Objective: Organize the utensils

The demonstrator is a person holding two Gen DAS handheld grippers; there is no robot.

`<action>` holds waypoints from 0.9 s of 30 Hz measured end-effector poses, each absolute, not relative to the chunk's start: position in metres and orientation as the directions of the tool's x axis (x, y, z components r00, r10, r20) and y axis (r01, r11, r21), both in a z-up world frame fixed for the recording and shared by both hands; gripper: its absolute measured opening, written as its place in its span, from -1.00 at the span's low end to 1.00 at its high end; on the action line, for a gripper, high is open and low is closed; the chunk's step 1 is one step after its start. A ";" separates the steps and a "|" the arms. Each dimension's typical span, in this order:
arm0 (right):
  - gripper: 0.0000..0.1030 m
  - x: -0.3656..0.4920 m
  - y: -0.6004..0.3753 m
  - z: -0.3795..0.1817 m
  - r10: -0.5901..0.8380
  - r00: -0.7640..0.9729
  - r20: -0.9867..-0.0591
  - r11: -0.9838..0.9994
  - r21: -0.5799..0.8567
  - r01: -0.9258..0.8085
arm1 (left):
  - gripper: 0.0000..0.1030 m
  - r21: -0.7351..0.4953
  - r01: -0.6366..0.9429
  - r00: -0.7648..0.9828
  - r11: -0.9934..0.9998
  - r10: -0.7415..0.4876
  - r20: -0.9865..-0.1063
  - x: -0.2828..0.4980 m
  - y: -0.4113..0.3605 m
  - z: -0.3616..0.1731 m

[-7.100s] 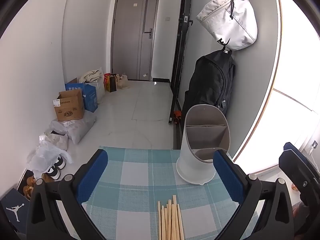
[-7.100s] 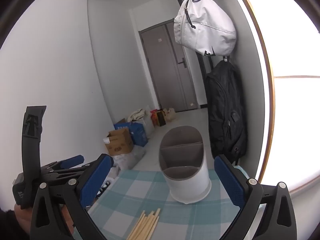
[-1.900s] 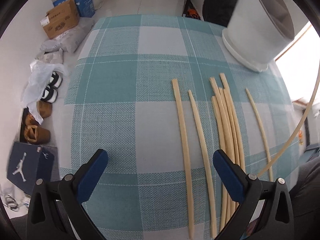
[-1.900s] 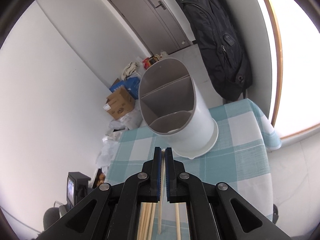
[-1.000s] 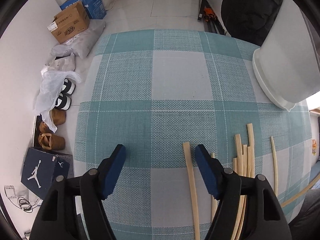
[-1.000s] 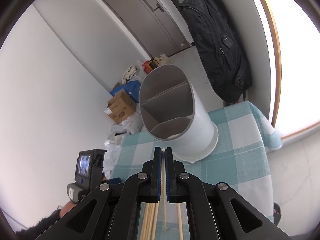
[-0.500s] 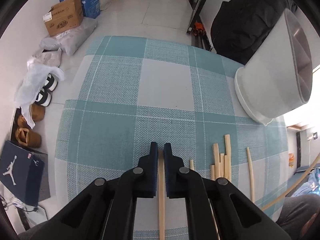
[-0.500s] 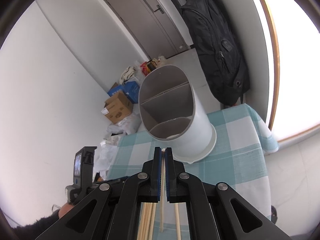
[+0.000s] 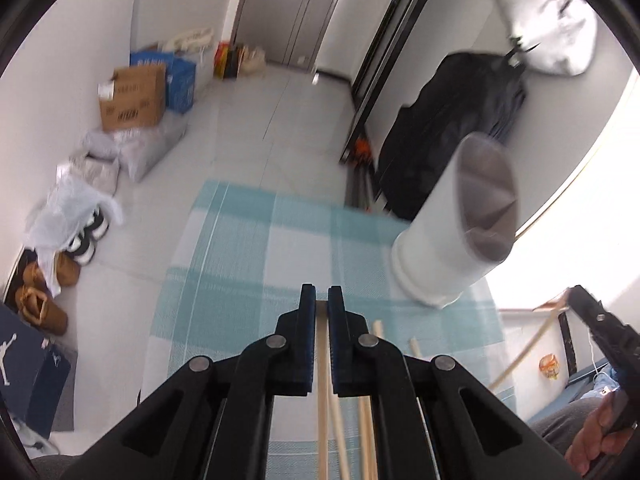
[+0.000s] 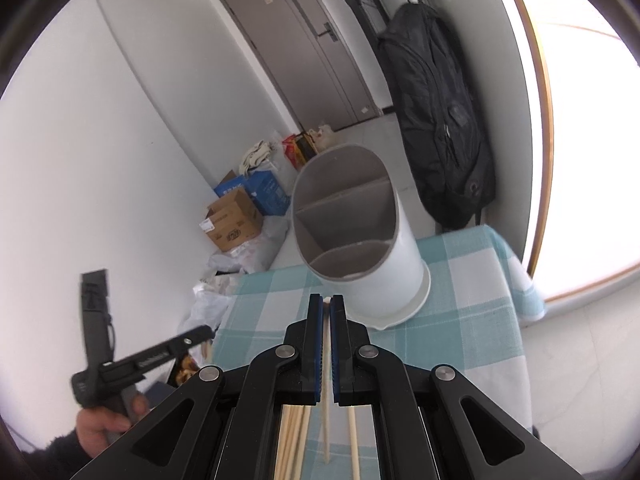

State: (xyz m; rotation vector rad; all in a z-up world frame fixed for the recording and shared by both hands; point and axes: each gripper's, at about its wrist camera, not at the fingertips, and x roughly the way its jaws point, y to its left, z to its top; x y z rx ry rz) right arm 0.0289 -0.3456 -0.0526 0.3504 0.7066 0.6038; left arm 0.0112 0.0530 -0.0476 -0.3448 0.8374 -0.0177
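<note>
a surface covered in a teal-and-white checked cloth (image 10: 460, 320) carries a tall white oval plastic utensil holder (image 10: 372, 276) and several loose pale wooden chopsticks (image 10: 294, 436) lying near it.

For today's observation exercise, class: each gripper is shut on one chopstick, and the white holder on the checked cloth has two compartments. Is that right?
Not quite. The right wrist view shows the white holder has three compartments, not two. The rest holds: the left gripper and right gripper are each shut on one chopstick.

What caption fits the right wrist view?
Right gripper shut on a chopstick, aimed at the white utensil holder on the checked tablecloth.
</note>
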 end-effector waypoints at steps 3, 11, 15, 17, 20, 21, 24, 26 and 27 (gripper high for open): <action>-1.00 0.024 -0.344 -0.045 0.618 0.618 -0.486 0.782 0.466 -0.414 | -0.97 -0.301 -0.073 0.722 0.951 -0.157 -0.674 0.002 0.041 -0.031; -1.00 0.026 -0.340 -0.052 0.629 0.584 -0.513 0.773 0.487 -0.406 | -0.97 -0.293 0.004 0.771 0.956 -0.190 -0.609 0.004 0.027 -0.006; -0.95 0.043 -0.349 -0.070 0.626 0.518 -0.583 0.776 0.534 -0.337 | -0.97 -0.307 0.006 0.762 0.952 -0.203 -0.615 0.001 0.033 -0.009; -0.95 0.060 -0.351 -0.092 0.650 0.427 -0.629 0.757 0.586 -0.290 | -0.97 -0.323 0.003 0.758 0.946 -0.213 -0.617 -0.001 0.036 -0.013; -0.94 0.081 -0.356 -0.128 0.641 0.358 -0.679 0.759 0.632 -0.159 | -0.97 -0.346 -0.016 0.751 0.938 -0.218 -0.624 -0.003 0.040 -0.022; -0.93 0.087 -0.354 -0.138 0.647 0.328 -0.688 0.753 0.644 -0.135 | -0.97 -0.361 -0.023 0.745 0.932 -0.225 -0.628 -0.002 0.043 -0.026; -0.85 0.103 -0.343 -0.167 0.666 0.237 -0.707 0.738 0.671 -0.072 | -0.97 -0.383 -0.042 0.732 0.923 -0.233 -0.640 0.001 0.048 -0.037; -0.78 0.109 -0.331 -0.179 0.667 0.204 -0.717 0.738 0.672 -0.049 | -0.97 -0.399 -0.056 0.723 0.915 -0.239 -0.648 0.004 0.055 -0.045; -0.76 0.110 -0.325 -0.180 0.663 0.198 -0.722 0.743 0.668 -0.049 | -0.97 -0.410 -0.061 0.717 0.910 -0.246 -0.653 0.005 0.058 -0.048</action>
